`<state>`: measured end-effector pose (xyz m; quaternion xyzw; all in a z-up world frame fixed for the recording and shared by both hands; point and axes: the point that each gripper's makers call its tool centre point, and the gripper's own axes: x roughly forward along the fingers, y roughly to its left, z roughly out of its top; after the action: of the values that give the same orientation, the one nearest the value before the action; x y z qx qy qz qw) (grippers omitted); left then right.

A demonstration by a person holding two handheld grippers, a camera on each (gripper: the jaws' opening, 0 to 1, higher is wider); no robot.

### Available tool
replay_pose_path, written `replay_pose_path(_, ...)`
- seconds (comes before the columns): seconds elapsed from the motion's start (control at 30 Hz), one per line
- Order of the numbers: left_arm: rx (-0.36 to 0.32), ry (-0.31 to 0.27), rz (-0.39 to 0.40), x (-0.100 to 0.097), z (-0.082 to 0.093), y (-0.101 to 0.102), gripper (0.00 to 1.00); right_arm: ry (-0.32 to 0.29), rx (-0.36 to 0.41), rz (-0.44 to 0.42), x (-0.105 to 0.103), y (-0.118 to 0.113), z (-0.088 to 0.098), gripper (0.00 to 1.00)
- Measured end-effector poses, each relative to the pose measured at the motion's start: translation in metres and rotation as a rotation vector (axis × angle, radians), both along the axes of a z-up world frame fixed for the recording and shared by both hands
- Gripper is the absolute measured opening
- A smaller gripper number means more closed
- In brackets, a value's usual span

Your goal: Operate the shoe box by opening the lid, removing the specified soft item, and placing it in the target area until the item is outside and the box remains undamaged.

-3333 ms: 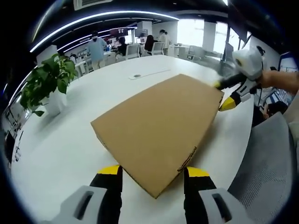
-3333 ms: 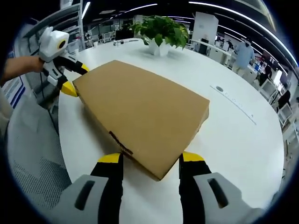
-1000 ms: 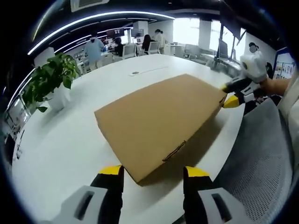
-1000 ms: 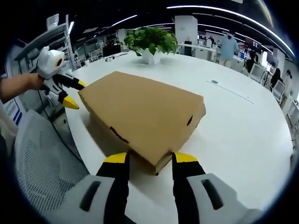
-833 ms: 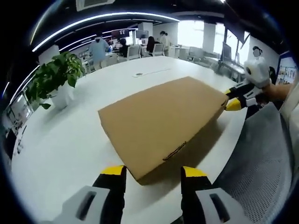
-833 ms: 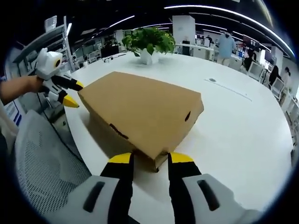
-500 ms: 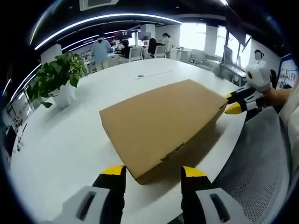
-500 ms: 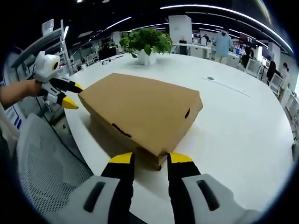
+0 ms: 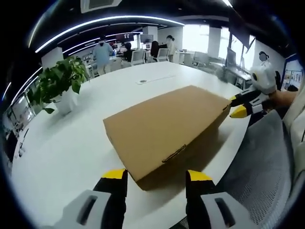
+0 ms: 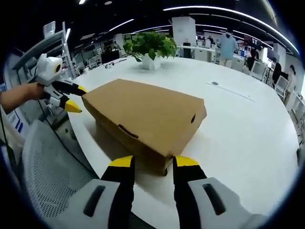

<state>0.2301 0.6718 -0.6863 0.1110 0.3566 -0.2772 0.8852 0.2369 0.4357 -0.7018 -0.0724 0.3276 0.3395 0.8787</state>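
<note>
Lid opening is beginning — both tongs, jaws spread, are straddling opposite corners of the shoe box; soft item is remaining inside.

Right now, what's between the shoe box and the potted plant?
Bare white table; in the right gripper view nothing lies between the shoe box and the potted plant.

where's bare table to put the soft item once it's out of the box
Broad bare table lies beyond the shoe box, out to the small round insert, and between box and potted plant. The near edge by the mesh chair is tight, with both grippers there.
</note>
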Motion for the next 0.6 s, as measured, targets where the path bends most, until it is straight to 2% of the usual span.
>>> replay_pose_path(0.3,0.006,-0.032,-0.006,0.002,0.016,0.000,0.50,-0.008,0.009,0.010,-0.001,0.001,0.017,0.31)
replay_pose_path(0.6,0.000,-0.089,-0.005,0.010,0.039,0.000,0.50,-0.067,0.001,0.029,0.004,0.001,0.045,0.30)
